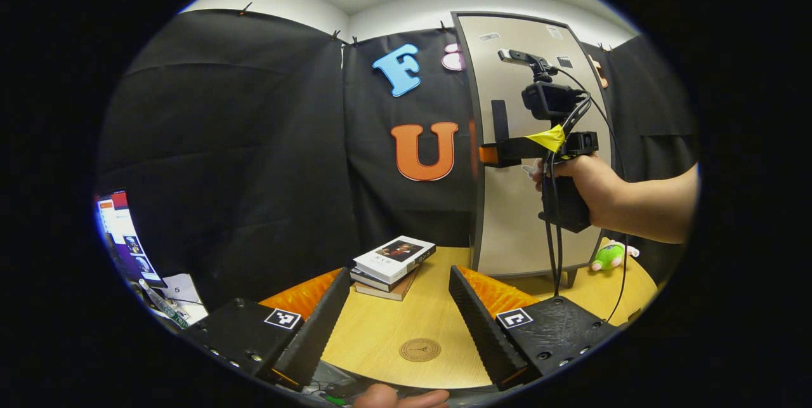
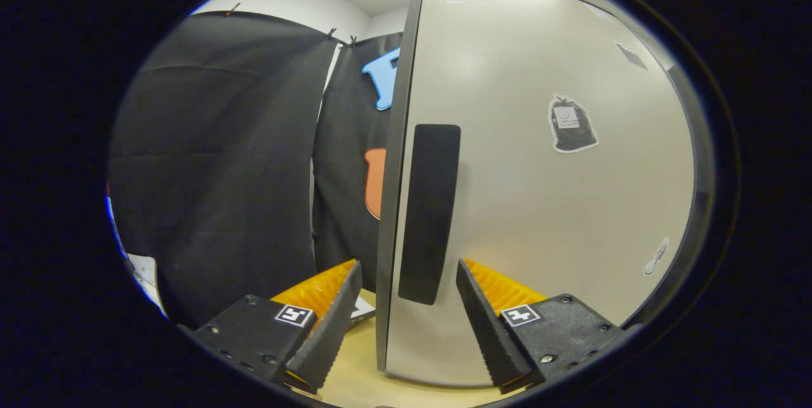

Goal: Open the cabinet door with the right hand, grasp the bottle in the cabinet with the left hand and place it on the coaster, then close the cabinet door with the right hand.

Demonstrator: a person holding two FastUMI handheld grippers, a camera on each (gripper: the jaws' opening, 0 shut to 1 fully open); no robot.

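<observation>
My left tongs [image 1: 399,306] hang wide open above a pale wooden table [image 1: 393,325], their ribbed, wedge-shaped fingers [image 1: 320,325] spread with nothing between them. Just ahead of them, a round coaster [image 1: 419,349] with a stamped centre lies flat on the wood between the two fingers. Beyond the left finger sits a short stack of books [image 1: 393,266], a glossy white cover on top. Farther ahead and to the right stands the cabinet [image 1: 526,141], a tall smooth beige slab in a dark frame, its door [image 1: 517,217] shut, with a slim dark vertical handle [image 1: 500,120] near its left edge. My right hand [image 1: 587,183] holds the right tongs [image 1: 491,154] up against that door, tips at handle height; a cable hangs from them, and a small green plush toy [image 1: 610,256] lies at the cabinet's foot. In the right gripper view, my right tongs [image 2: 406,306] are spread wide, ribbed fingers [image 2: 485,325] flanking the door's left edge: the matte dark handle [image 2: 429,212], a rounded upright bar, rises directly ahead between them, untouched. The door [image 2: 539,205] has a satin sheen and carries a few small stickers [image 2: 571,124]. The bottle stays hidden behind the closed door.
</observation>
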